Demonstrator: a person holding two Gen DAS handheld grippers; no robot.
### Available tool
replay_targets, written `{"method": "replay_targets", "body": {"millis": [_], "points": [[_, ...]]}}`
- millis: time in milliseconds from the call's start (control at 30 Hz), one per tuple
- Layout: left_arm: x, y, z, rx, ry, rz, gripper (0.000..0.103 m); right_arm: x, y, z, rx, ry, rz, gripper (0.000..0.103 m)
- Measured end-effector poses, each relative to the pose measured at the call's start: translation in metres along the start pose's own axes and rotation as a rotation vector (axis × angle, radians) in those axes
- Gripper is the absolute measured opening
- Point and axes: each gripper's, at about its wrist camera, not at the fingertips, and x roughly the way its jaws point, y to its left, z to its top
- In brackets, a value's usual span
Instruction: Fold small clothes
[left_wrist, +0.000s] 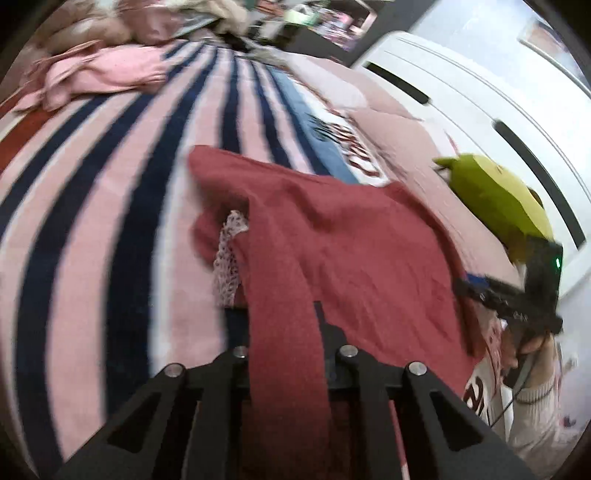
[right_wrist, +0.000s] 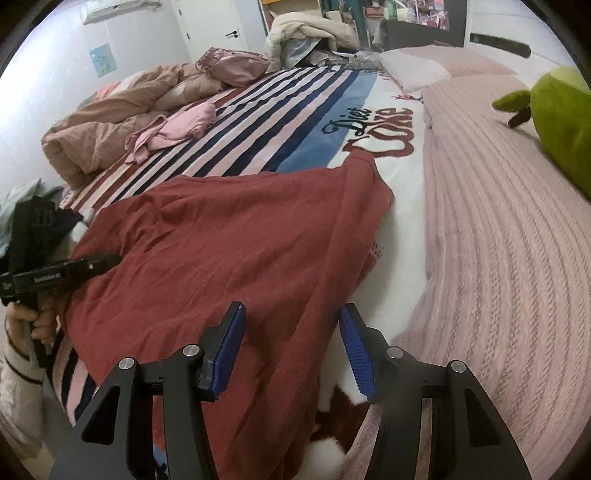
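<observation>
Red garment (right_wrist: 229, 236) in pinched left hand-held gripper (left_wrist: 286, 354), right (right_wrist: 291, 339) agape, "Diet Coke" blanket (right_wrist: 369, 125) beneath.

The shirt (right_wrist: 229, 236) lies on the blanket (right_wrist: 280, 110) on the bed. The right gripper (right_wrist: 291, 347) is over its near edge. The left gripper (right_wrist: 92, 264) is at its left side. The small top (right_wrist: 173, 129) lies far behind. The plush toy (right_wrist: 557, 118) is at the right.
</observation>
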Motion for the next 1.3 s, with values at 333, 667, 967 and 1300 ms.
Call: {"method": "replay_targets", "body": {"millis": [333, 667, 967, 1300], "points": [[-0.071, 0.010, -0.074, -0.121, 0.008, 0.011, 0.081, -0.039, 0.035, -0.033, -0.077, -0.067, 0.071, 0.002], [-0.044, -0.023, -0.103, -0.227, -0.049, -0.128, 0.089, -0.025, 0.113, -0.062, -0.123, -0.122, 0.216, 0.002], [-0.012, -0.025, -0.067, -0.274, -0.127, -0.056, 0.032, 0.026, 0.132, -0.085, -0.130, -0.015, 0.204, 0.002], [-0.013, -0.137, -0.027, 0.264, -0.163, 0.134, 0.021, -0.071, 0.046, -0.073, 0.033, -0.236, 0.133, 0.002]]}}
